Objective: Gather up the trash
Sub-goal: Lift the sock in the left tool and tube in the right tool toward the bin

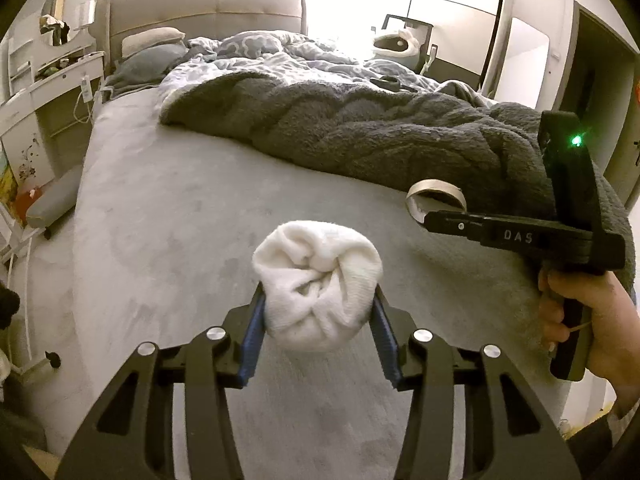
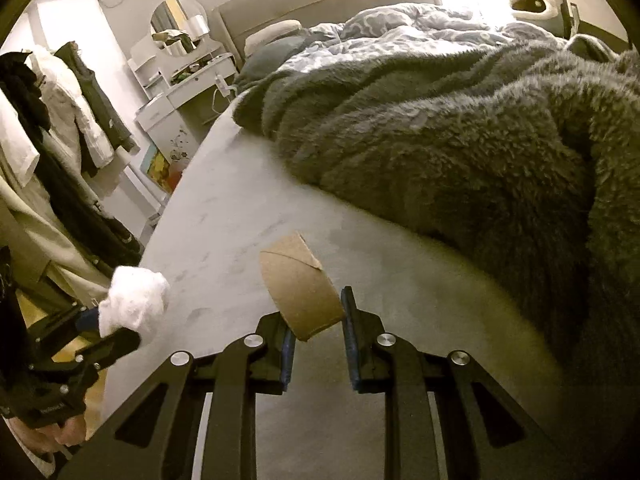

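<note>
Sock ball (image 1: 316,288) between left gripper (image 1: 318,312) pads (clamped)

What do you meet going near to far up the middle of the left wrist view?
Left tool shut on the white balled sock → bare grey bed sheet → dark fluffy blanket → patterned duvet → padded headboard.
</note>
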